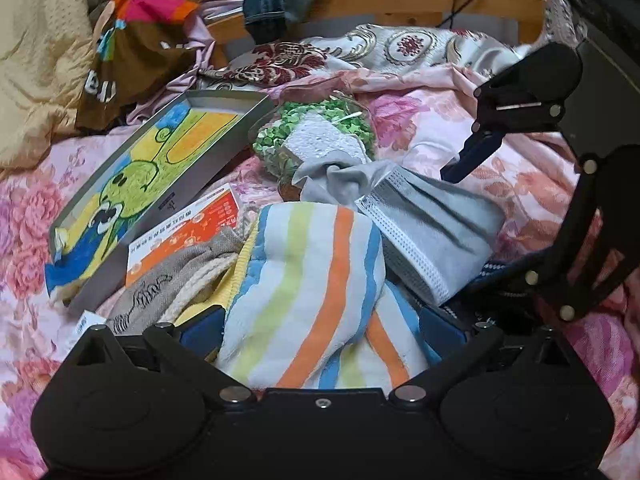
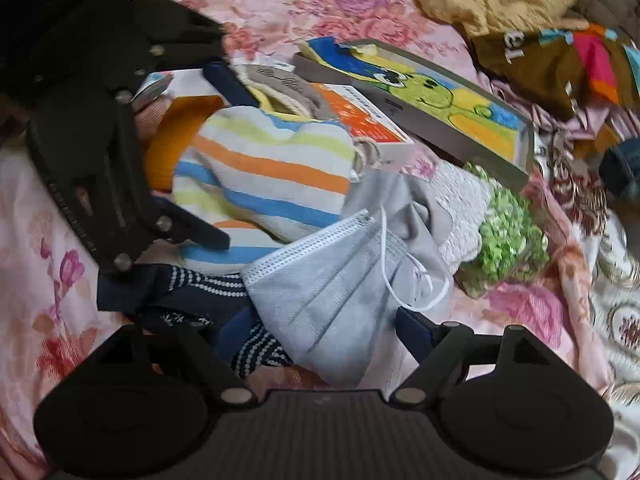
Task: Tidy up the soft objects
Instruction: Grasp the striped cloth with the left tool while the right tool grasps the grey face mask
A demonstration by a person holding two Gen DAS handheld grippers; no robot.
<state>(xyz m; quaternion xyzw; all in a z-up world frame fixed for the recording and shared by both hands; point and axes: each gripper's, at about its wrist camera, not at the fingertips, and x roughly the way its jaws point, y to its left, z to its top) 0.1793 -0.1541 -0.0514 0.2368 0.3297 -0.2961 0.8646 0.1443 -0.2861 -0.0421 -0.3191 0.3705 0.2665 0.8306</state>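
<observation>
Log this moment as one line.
left tongs: astride striped towel, open | right tongs: astride grey pleated face mask, open | floral bedspread

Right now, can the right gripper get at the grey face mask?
Probably yes. The grey face mask lies on top of the pile, uncovered, already between the open fingers of the right gripper. Only the dark dotted cloth beside it might get caught.
</observation>
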